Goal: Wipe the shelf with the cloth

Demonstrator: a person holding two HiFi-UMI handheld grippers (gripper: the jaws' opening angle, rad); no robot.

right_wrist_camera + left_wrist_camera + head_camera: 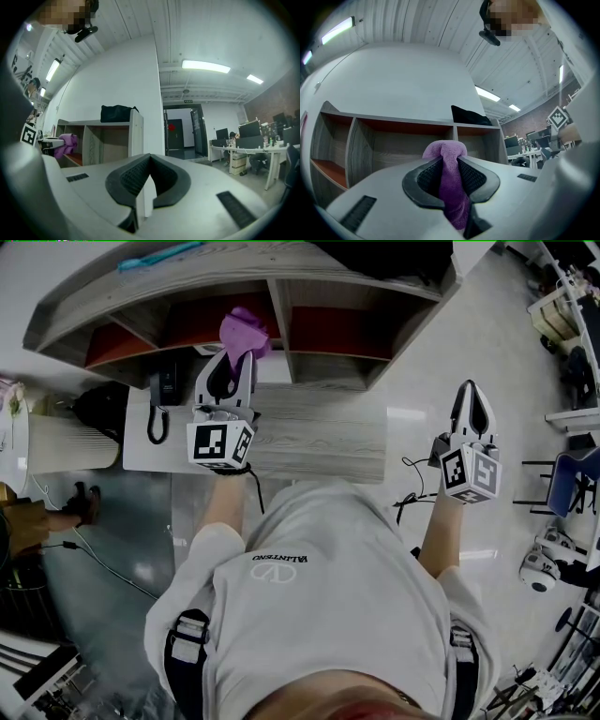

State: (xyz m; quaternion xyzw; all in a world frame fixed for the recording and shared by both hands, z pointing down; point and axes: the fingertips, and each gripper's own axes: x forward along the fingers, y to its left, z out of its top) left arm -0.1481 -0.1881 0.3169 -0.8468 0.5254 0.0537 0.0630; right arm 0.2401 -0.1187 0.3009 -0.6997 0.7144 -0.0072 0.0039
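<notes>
Closest in the head view is the person's white T-shirt (309, 615), with both forearms reaching forward. The left gripper (234, 360) is held out over a grey wood-grain tabletop (323, 442). Its jaws are clamped on a purple cloth (244, 331), and a bunch of the cloth sticks up past the jaw tips. The left gripper view shows the same grip: the left gripper (451, 164) has its ribbed pads pressed against both sides of the cloth (444, 151), and the rest of the fabric hangs down between them.

The right gripper (470, 395) is off to the side, well apart from the tabletop and over pale floor. In its own view the right gripper (150, 161) has its jaws closed tip to tip with nothing held. The cloth (66, 143) shows far to that view's left.

On the left part of the tabletop lies a black telephone handset (159, 399).

Beyond the tabletop stands the shelf (281, 296) — a grey wooden unit with open compartments and reddish inner boards. The cloth is just in front of the upright divider (454, 138) between the wide middle compartment and the narrower right one. Whether it touches the wood cannot be told. A black bag (468, 115) sits on top of the shelf.

Farther off, the right gripper view shows a dark doorway (180, 133) and office desks with monitors (248, 133).
</notes>
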